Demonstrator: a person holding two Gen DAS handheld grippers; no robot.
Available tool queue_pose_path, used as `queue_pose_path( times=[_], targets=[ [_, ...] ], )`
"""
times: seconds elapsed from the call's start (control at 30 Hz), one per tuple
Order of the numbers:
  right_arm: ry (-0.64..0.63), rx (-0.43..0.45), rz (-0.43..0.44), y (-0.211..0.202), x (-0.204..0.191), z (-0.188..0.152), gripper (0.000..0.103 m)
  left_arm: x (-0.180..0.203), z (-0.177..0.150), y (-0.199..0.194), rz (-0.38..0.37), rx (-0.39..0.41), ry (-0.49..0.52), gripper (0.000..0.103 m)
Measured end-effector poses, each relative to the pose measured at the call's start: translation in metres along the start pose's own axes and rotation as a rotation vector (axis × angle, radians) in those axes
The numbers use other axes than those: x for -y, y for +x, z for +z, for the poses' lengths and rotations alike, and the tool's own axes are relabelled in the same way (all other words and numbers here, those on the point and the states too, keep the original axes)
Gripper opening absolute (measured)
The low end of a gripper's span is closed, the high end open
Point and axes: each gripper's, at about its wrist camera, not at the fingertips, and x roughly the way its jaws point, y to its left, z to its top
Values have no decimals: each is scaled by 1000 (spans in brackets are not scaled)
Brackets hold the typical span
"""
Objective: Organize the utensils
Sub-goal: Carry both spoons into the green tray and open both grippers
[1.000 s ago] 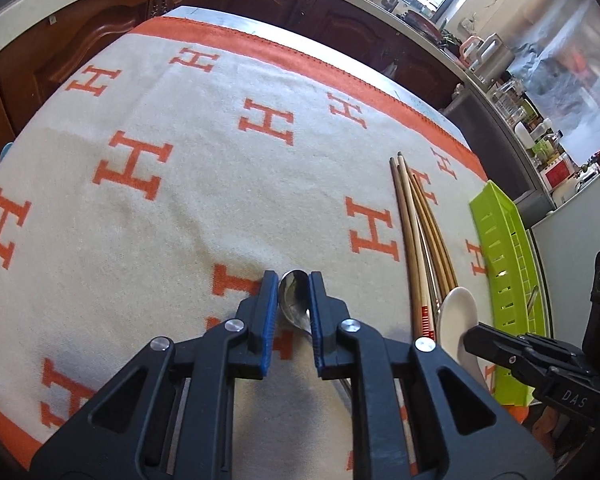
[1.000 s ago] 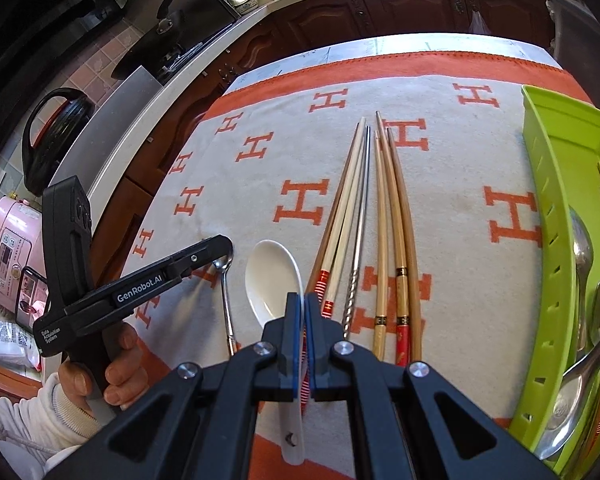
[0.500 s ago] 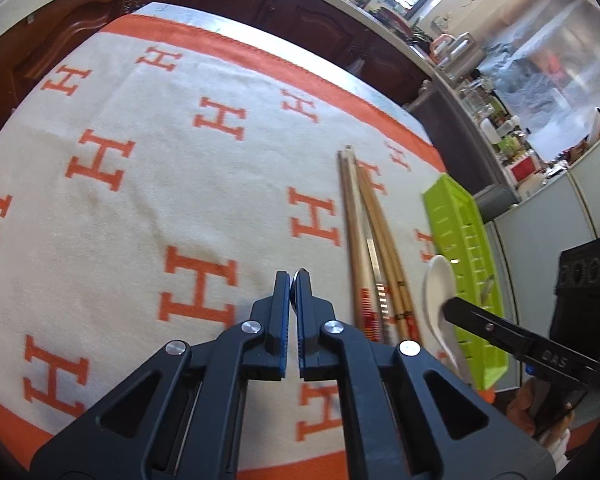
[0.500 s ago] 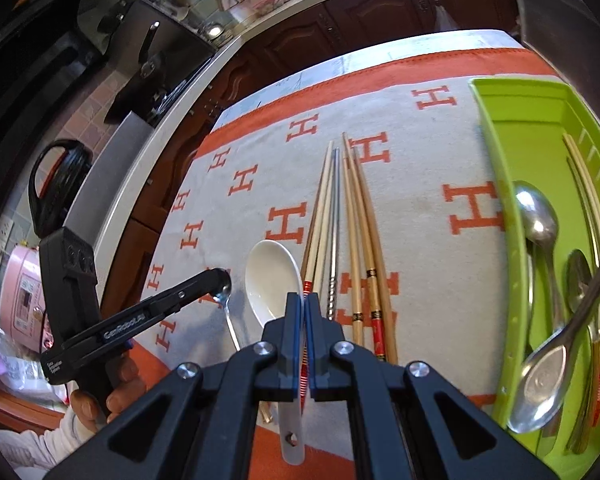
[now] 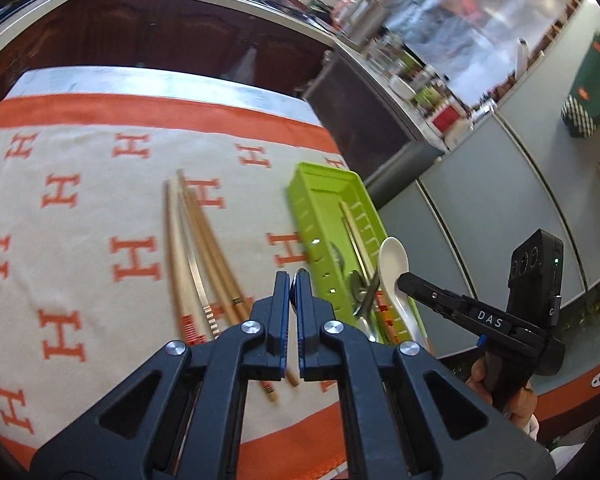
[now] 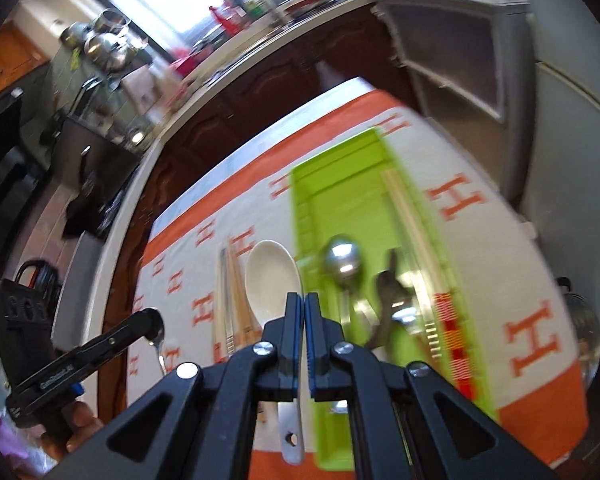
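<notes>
My left gripper (image 5: 294, 284) is shut on a small metal spoon (image 6: 158, 338), held edge-on above the cloth just left of the green tray (image 5: 320, 208). My right gripper (image 6: 303, 304) is shut on a white ceramic spoon (image 6: 272, 276), lifted off the cloth beside the tray's left wall (image 6: 302, 216). That spoon also shows in the left wrist view (image 5: 394, 264), over the tray's right side. Several chopsticks (image 5: 196, 248) lie on the cloth left of the tray. The tray holds metal spoons (image 6: 342, 260) and chopsticks (image 6: 412, 220).
The white cloth with orange H marks (image 5: 80, 240) covers the table. Dark wooden cabinets (image 5: 160, 36) stand beyond its far edge. A grey partition (image 5: 480, 200) stands right of the table. A counter with pots (image 6: 104, 40) lies at the back left.
Both grippers have lifted their spoons and swung right toward the green tray. The white spoon left the cloth; the metal spoon now hangs in the air.
</notes>
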Motion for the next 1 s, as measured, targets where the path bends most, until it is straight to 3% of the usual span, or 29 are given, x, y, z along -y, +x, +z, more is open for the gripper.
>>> queue_pose_path(
  times=[0.17, 0.47, 0.7, 1.0],
  targets=[
    [26, 49, -132, -7, 29, 5, 2, 49, 15, 46, 20, -81, 104, 1],
    [33, 45, -211, 5, 58, 10, 2, 98, 30, 127, 115, -176, 245, 1],
    [-22, 57, -206, 17, 51, 14, 8, 92, 33, 173, 196, -226, 253, 1],
    [-37, 64, -143, 26, 47, 19, 8, 82, 34, 170, 159, -248, 190, 1]
  ],
)
